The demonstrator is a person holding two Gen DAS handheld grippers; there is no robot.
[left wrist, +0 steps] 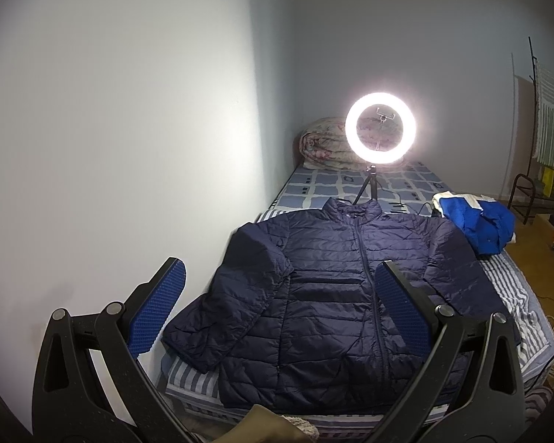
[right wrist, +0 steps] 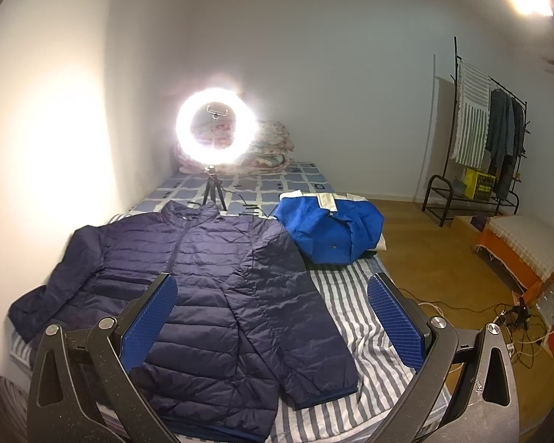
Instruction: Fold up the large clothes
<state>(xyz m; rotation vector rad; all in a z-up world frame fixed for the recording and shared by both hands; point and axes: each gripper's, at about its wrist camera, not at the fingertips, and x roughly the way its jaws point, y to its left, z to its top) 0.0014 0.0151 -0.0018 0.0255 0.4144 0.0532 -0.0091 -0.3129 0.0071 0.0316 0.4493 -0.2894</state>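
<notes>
**Both hand-held grippers poised above an unfolded jacket**

The left hand-held gripper hangs with its 2 blue-padded fingers spread wide and nothing between them. The right hand-held gripper is spread the same way and equally unladen. Neither touches cloth.

Below them the navy puffer jacket lies face up on the bed, zipped, collar pointing toward the ring light, hem nearest the cameras. Both sleeves splay outward and down; the one on the wall side runs close to the mattress edge, the other rests on the striped sheet. No fold looks made yet, so the first step appears to be bringing a sleeve across the chest.

To do that well, each hand-held gripper would best pinch at a cuff or shoulder seam, taking the whole quilted thickness, since slick padded fabric probably slips from a shallow bite. Lifting low and laying the sleeve flat should keep trapped air from puffing the fold open.

Further off, a blue garment sits heaped near the far shoulder, and the light's tripod stands just behind the collar; both deserve a wide berth.
</notes>
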